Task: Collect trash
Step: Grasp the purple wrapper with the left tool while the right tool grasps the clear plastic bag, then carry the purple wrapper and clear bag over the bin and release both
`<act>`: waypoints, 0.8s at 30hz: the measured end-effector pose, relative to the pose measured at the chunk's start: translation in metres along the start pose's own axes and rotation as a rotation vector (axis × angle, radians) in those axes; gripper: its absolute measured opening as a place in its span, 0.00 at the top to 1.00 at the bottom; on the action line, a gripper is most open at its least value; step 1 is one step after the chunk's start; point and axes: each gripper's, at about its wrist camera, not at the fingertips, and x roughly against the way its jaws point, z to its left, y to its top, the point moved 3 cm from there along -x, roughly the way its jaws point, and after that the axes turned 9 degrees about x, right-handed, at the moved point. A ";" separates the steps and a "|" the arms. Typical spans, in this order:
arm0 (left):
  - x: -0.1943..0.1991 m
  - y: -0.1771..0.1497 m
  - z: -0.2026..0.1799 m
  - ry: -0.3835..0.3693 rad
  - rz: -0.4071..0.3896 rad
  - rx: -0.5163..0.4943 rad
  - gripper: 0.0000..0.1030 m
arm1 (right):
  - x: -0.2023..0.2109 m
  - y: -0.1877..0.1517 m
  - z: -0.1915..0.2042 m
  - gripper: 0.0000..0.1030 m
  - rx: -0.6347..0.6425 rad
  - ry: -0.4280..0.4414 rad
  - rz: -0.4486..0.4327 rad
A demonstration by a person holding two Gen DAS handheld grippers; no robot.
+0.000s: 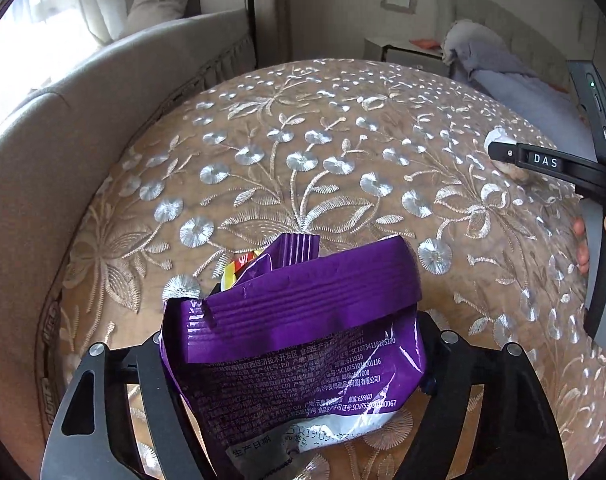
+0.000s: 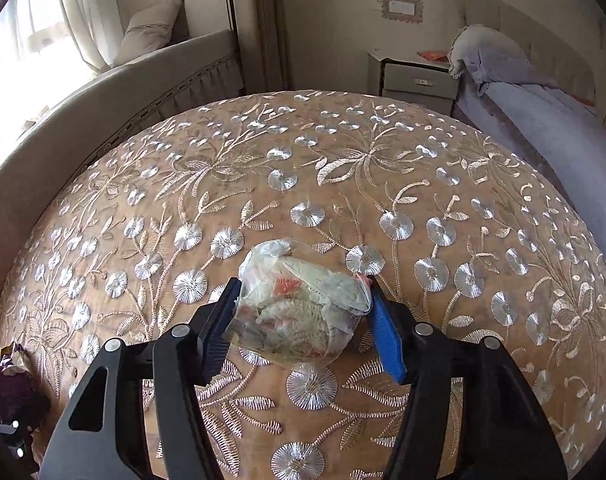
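Note:
My left gripper [image 1: 295, 364] is shut on a crumpled purple snack wrapper [image 1: 295, 320] with printed text, held above the embroidered tablecloth [image 1: 303, 160]. My right gripper [image 2: 303, 316] is closed around a clear plastic bag of scraps [image 2: 299, 312], its blue-padded fingers [image 2: 387, 336] pressing both sides; the bag seems to rest on the tablecloth [image 2: 343, 180]. In the left wrist view the right gripper's body [image 1: 551, 164] shows at the far right, with the bag [image 1: 497, 138] partly hidden behind it. The purple wrapper [image 2: 7, 384] shows at the left edge of the right wrist view.
A round table with a brown, silver-flowered cloth fills both views. A beige sofa [image 2: 103, 96] curves along the left. A nightstand [image 2: 419, 80] and a bed with grey-purple bedding [image 2: 543, 120] stand at the back right.

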 end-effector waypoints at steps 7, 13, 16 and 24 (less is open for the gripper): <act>0.020 -0.009 -0.007 -0.058 -0.031 -0.004 0.29 | 0.035 -0.010 0.013 0.42 0.020 0.013 -0.050; 0.062 -0.017 -0.022 -0.112 -0.107 -0.034 0.29 | 0.100 -0.036 0.027 0.42 0.039 0.027 -0.120; 0.084 -0.026 -0.032 -0.134 -0.138 -0.063 0.29 | 0.133 -0.056 0.034 0.42 0.049 0.024 -0.152; 0.128 -0.066 -0.053 -0.180 -0.167 -0.118 0.29 | 0.207 -0.111 0.051 0.42 0.074 -0.001 -0.212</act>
